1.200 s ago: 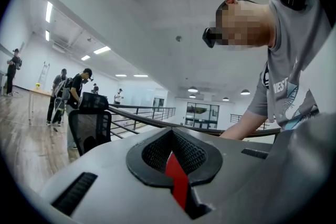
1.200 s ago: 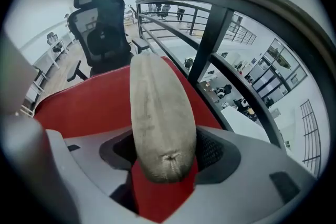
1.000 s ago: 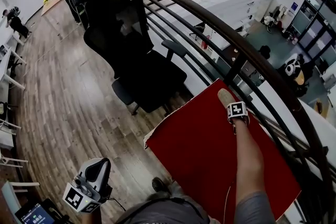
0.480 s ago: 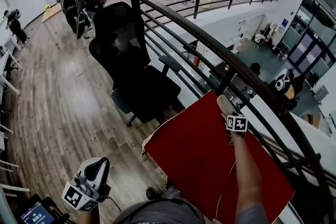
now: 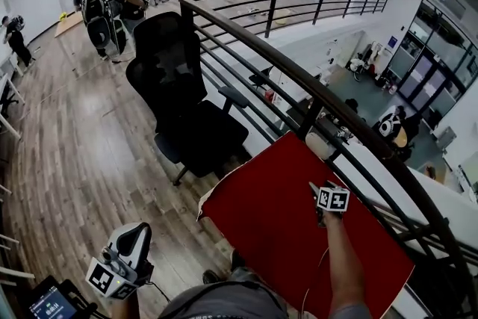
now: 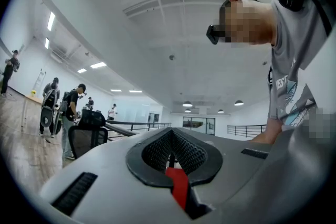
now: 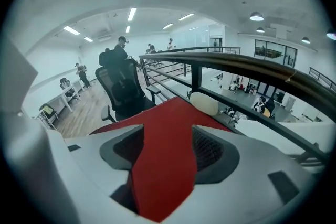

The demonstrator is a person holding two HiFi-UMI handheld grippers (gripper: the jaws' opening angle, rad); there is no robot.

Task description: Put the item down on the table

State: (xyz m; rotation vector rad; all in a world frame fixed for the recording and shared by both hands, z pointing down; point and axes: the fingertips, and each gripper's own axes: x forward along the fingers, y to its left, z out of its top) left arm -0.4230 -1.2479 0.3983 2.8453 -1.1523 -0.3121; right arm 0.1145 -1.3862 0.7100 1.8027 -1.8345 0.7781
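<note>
Right gripper [image 5: 317, 190], right of centre: jaws apart, empty, above red table [image 5: 269, 235]; beige item [image 5: 319, 146] rests on table's upper corner beneath railing [image 5: 254, 48]; left gripper [image 5: 136, 235], lower left: jaws closed together.

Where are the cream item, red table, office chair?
cream item [image 7: 203, 103]: right gripper view, its middle.
red table [image 5: 265, 220]: head view, bare top.
office chair [image 5: 168, 56]: head view, backrest.

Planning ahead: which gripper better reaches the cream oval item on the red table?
Likely right: the right gripper, open, faces the cream oval item over the red table; the left gripper hangs off-table.
</note>
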